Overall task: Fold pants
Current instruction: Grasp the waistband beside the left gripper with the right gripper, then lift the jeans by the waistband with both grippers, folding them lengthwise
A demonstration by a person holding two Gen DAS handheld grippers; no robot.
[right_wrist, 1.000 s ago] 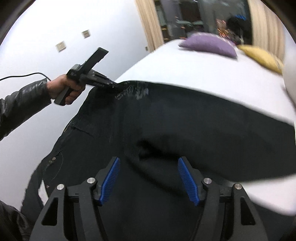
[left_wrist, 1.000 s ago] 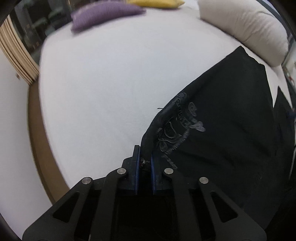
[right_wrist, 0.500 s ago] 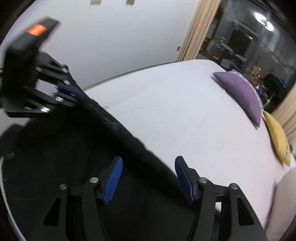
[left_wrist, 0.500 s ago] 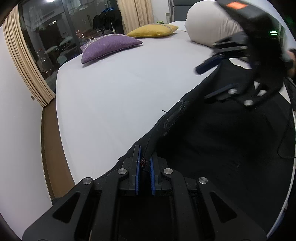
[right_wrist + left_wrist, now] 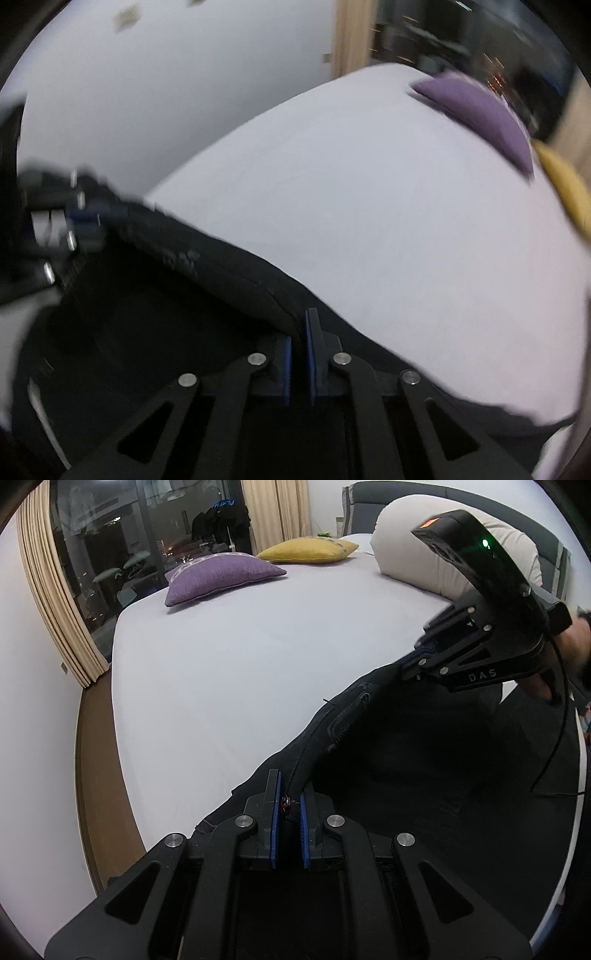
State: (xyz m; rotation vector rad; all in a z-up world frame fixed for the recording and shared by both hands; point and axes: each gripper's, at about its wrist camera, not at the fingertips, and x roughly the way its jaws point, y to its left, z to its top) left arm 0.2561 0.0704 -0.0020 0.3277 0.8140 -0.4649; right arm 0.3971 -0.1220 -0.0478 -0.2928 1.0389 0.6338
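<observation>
White bedsheet of a bed (image 5: 229,672) fills both views, backed by a beige curtain (image 5: 55,602) and a dark window; no container of any kind is in view, so nothing can be said of contents.

Left to right in the left wrist view: a purple cushion (image 5: 218,576) and a yellow cushion (image 5: 308,551) lie near the bed's far edge, and a cream bolster pillow (image 5: 417,550) lies at the far right corner.

Black pants (image 5: 424,775) lie along the near right edge of the bed, their upper border lifted off the sheet in a taut ridge between the two tools.

Left gripper (image 5: 287,808): blue pads nearly together, clamped on the pants' edge, as in both earlier frames.

Right gripper (image 5: 413,661): seen from the side, its tip meets the far end of the same border. Its own view, though blurred, shows the right gripper (image 5: 298,341) with pads drawn narrow on a fold of black cloth. Half a second ago these fingers stood wide apart over the fabric; the closing is the change.

Judgement: with both ends of one edge now pinched, the garment appears ready to be lifted and carried over for a fold; that fold is not yet made.
</observation>
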